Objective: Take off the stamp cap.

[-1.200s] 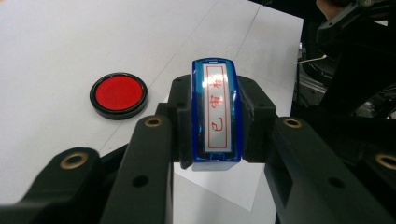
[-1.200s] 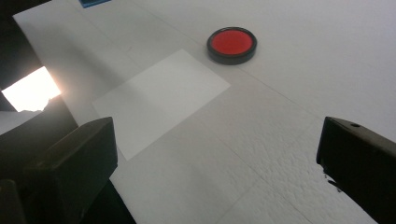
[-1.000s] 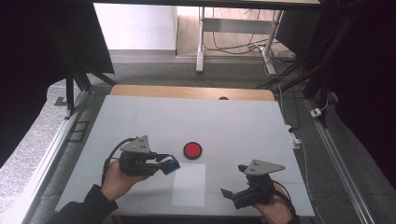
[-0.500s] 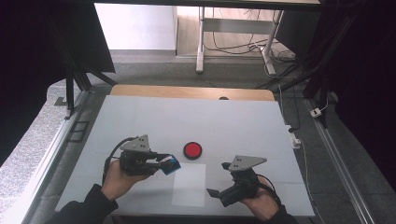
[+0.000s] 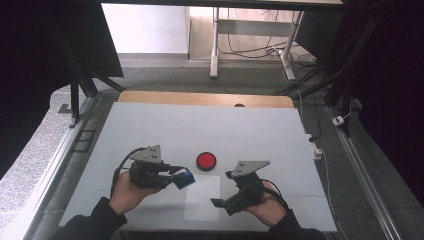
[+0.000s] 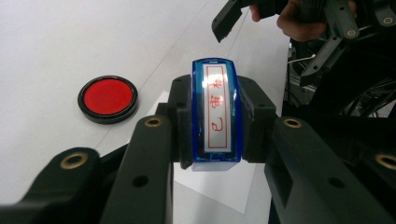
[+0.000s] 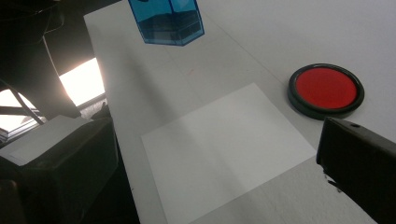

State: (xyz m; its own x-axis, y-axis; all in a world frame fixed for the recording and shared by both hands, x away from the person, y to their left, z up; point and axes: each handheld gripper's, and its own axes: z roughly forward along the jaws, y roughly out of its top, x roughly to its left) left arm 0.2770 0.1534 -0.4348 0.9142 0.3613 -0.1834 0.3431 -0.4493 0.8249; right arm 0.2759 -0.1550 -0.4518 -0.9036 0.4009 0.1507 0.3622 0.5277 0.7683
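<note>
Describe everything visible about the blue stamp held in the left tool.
The blue stamp is a translucent blue plastic block with a glossy white label bearing red characters in a red frame. It sits clamped between the jaws of the left tool, raised off the table, beside the sheet of white paper. Nothing else touches it.

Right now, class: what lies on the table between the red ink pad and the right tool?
In the high view, a white paper sheet lies between the red ink pad and the right tool, on the table.
</note>
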